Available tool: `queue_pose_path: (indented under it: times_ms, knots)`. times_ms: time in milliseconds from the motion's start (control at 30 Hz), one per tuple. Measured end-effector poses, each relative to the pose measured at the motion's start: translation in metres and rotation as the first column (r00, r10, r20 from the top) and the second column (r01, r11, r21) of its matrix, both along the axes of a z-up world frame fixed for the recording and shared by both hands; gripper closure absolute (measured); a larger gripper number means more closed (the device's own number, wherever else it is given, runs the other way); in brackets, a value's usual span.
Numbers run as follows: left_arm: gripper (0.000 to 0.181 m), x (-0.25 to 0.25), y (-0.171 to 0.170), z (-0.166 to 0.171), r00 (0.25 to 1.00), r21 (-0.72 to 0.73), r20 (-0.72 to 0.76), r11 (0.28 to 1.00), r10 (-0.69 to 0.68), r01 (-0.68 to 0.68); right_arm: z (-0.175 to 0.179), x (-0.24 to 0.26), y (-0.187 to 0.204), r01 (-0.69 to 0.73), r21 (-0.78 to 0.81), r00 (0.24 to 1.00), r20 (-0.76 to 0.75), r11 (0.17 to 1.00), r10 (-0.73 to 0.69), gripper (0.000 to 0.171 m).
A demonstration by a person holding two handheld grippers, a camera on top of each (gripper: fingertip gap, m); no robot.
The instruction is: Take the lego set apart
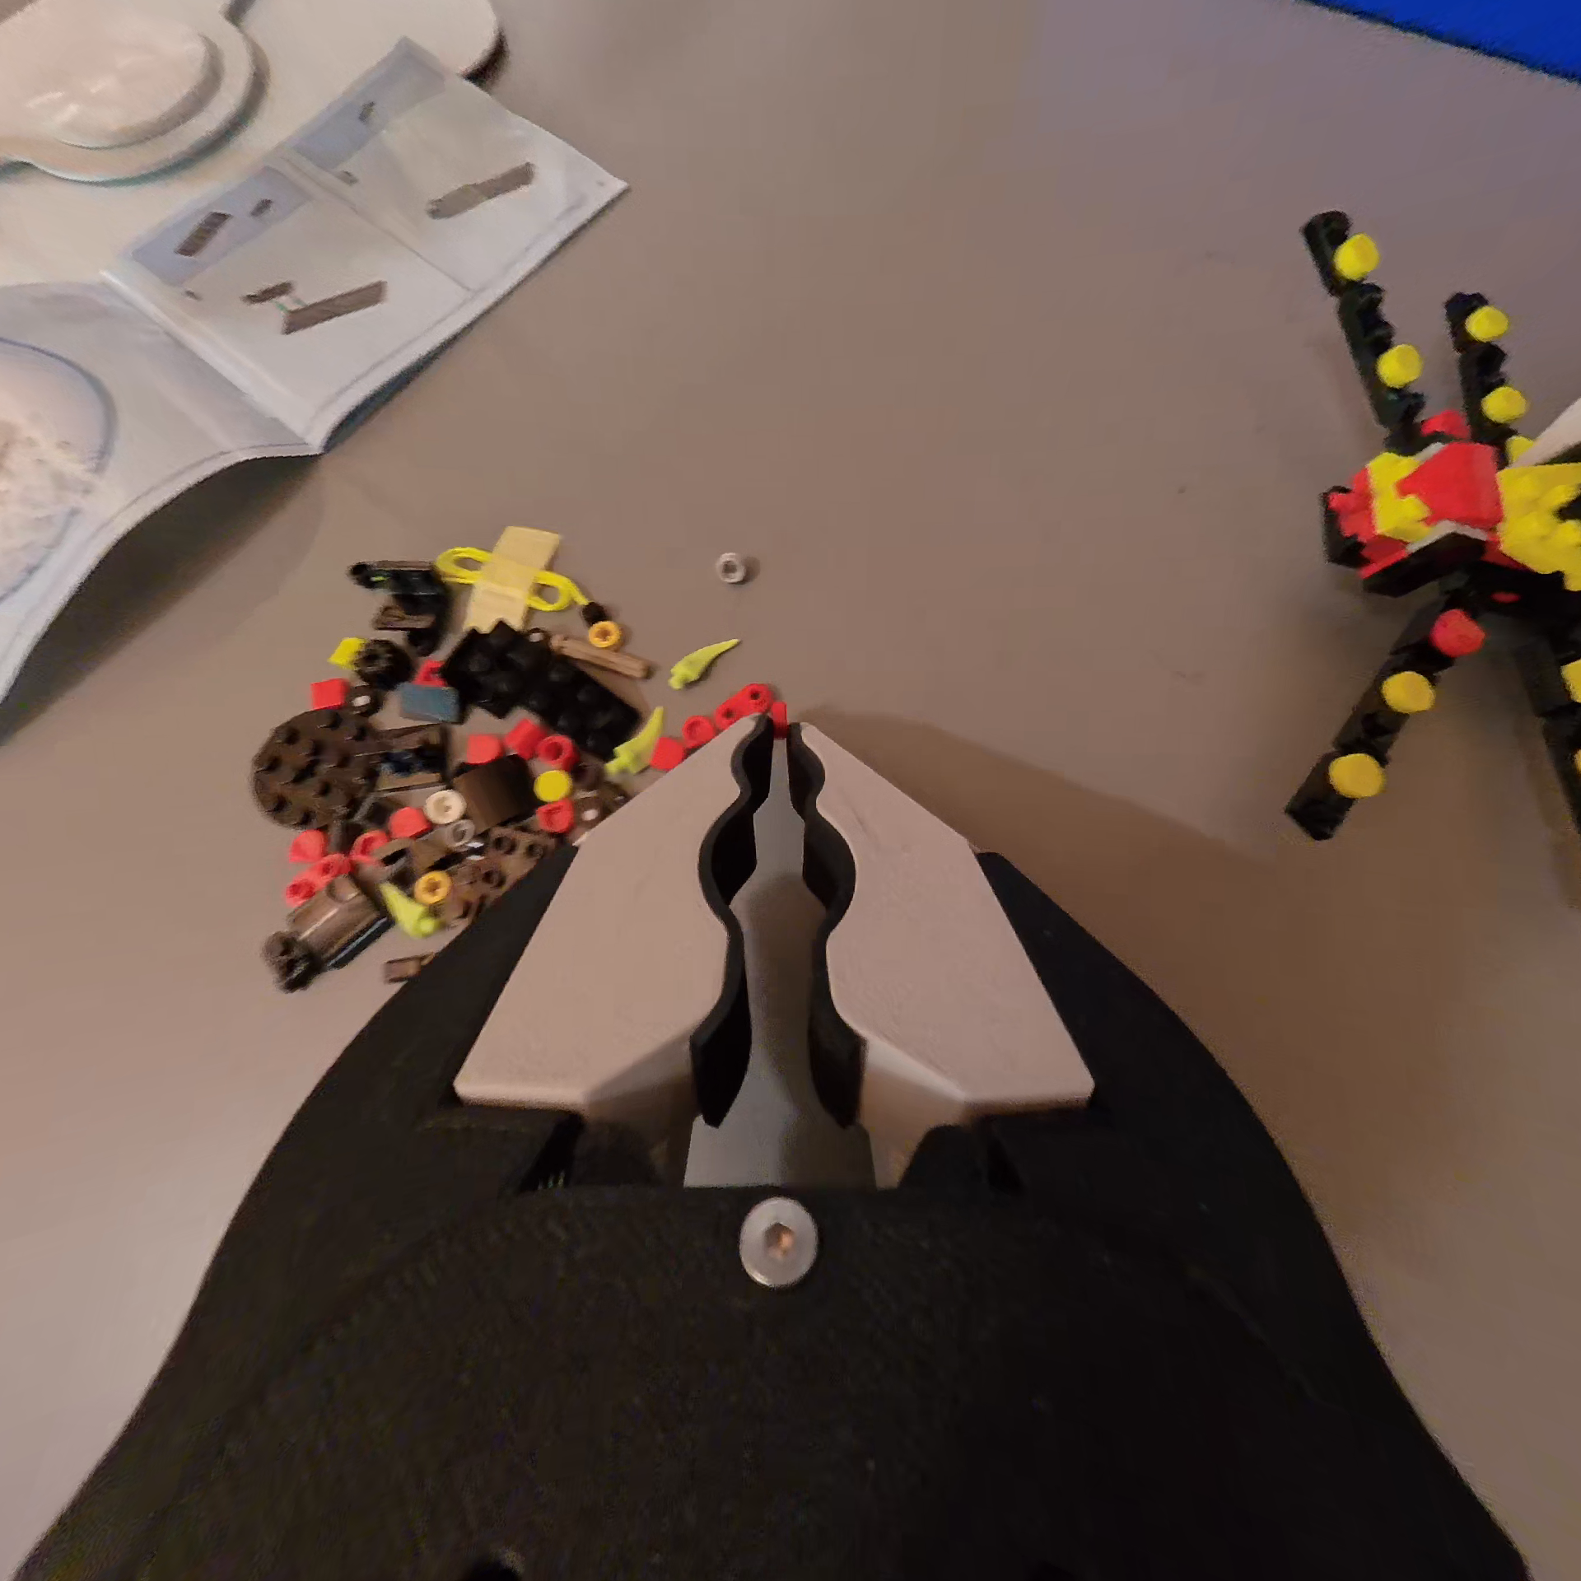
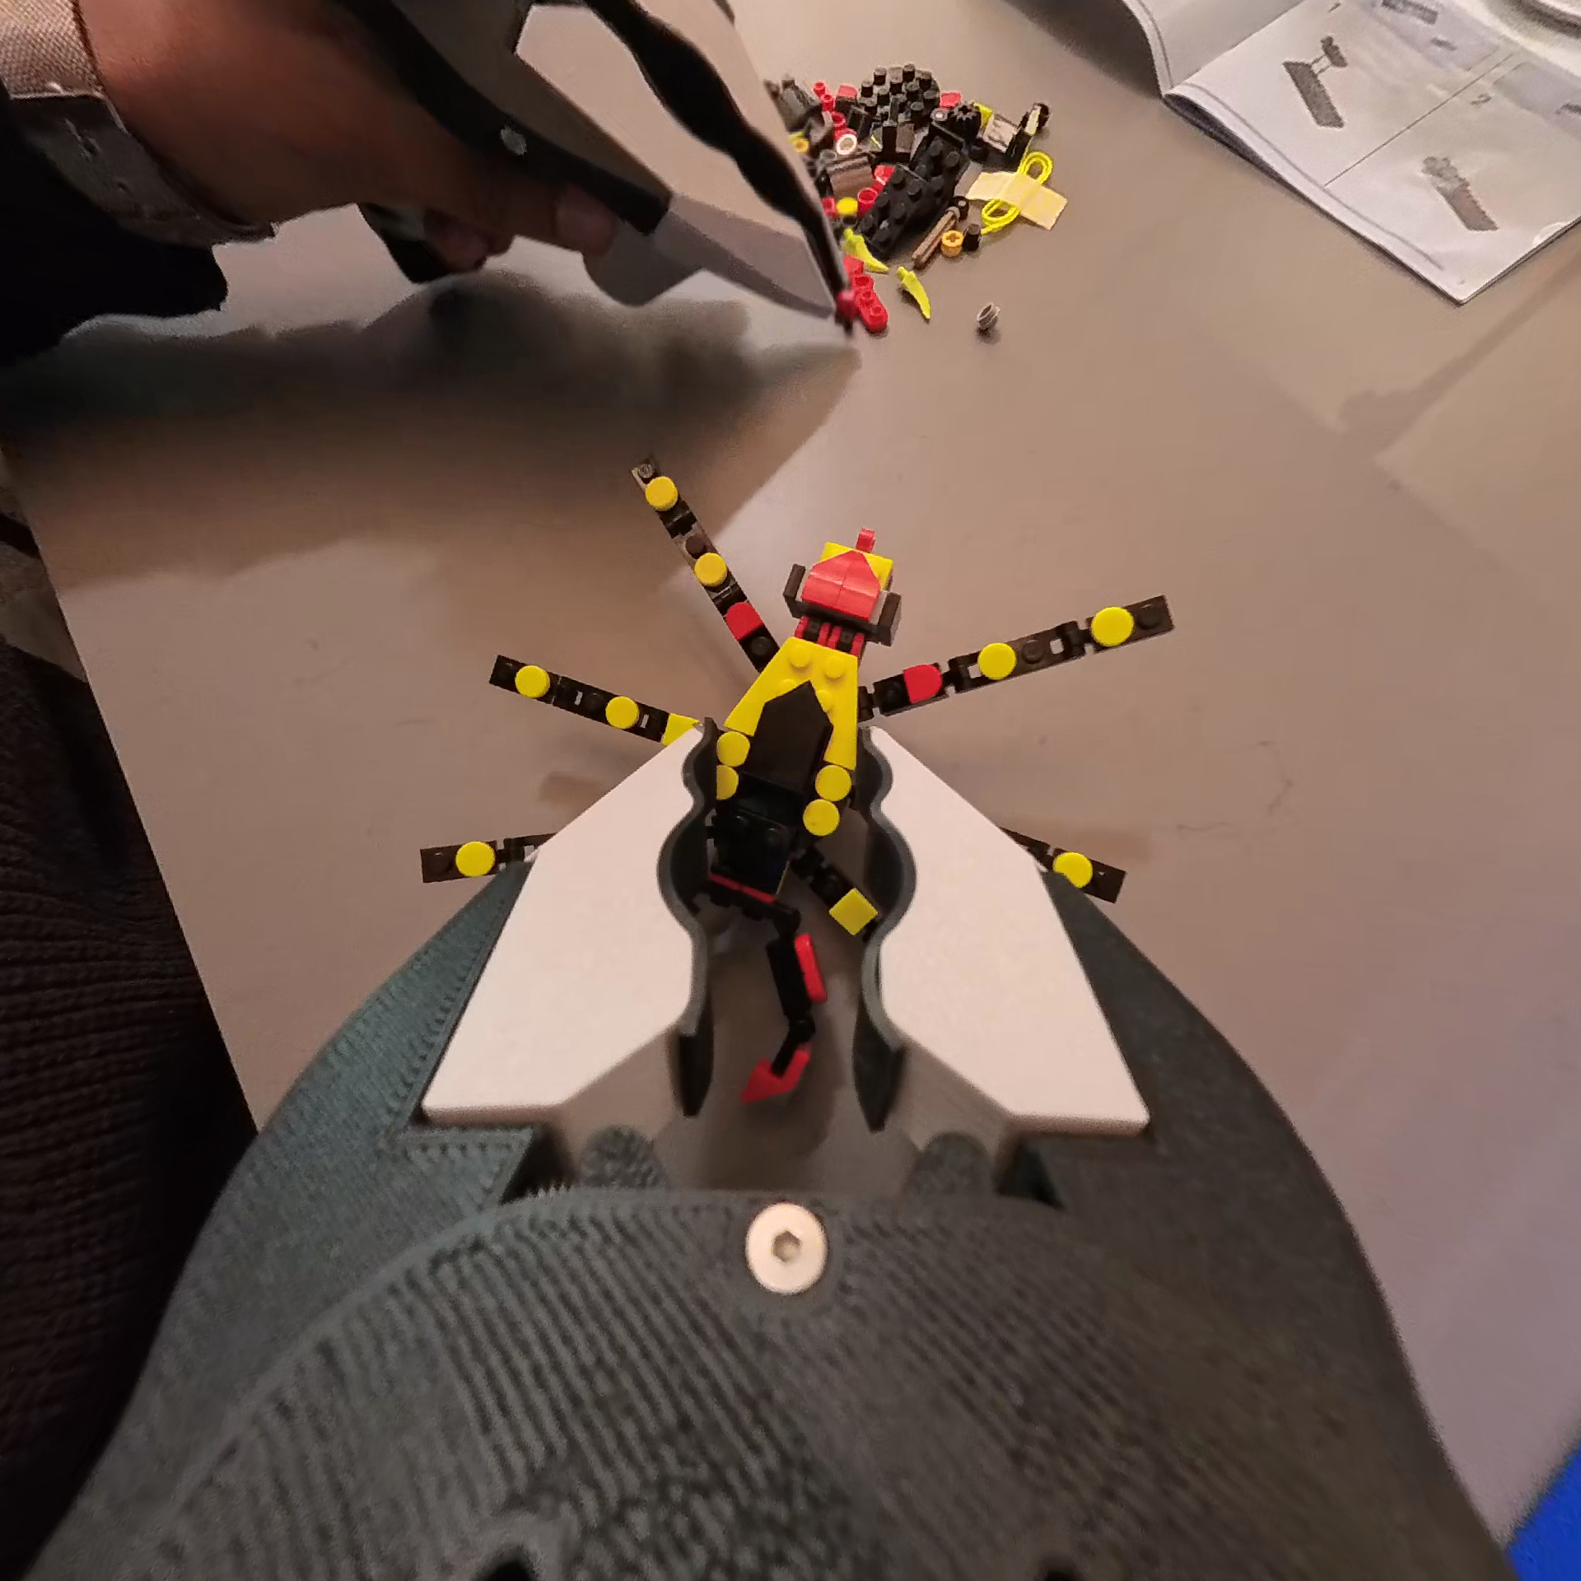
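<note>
Lego model clamped in right hand-held gripper, underside hidden; left pinches small red piece.

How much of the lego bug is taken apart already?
Partly. A pile of loose pieces already lies on the table. The left tongs pinch a small red piece at the pile's edge. The right tongs hold the lego bug, whose body, head and studded legs are all yet to come apart.
</note>
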State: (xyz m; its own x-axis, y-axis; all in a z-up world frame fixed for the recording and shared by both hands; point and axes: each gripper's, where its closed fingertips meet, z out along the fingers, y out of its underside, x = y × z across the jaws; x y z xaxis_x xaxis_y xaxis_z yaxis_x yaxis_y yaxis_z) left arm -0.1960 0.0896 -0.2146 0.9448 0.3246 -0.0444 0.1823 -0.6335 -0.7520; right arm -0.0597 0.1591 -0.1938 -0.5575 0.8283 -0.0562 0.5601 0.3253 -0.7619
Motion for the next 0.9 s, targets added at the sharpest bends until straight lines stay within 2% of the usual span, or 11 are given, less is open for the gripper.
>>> queue_pose_path:
  times_ms: [233, 400, 900]
  knots:
    - [0.181, -0.038, -0.030, 0.010, 0.988, 0.016, -0.031, 0.988, 0.154, -0.154, 0.000, 0.000, -0.001, -0.004, -0.001, 1.000, 0.002, 1.000, 0.004, 0.139]
    - [0.181, -0.046, -0.038, 0.007, 0.981, 0.016, 0.000, 0.981, 0.194, -0.194, -0.001, 0.000, -0.002, -0.009, -0.001, 1.000, 0.005, 1.000, 0.009, 0.139]
    - [0.181, -0.026, -0.026, 0.002, 0.996, 0.006, 0.010, 0.996, 0.092, -0.092, -0.004, -0.002, -0.003, -0.016, 0.006, 1.000, 0.014, 1.000, 0.016, 0.139]
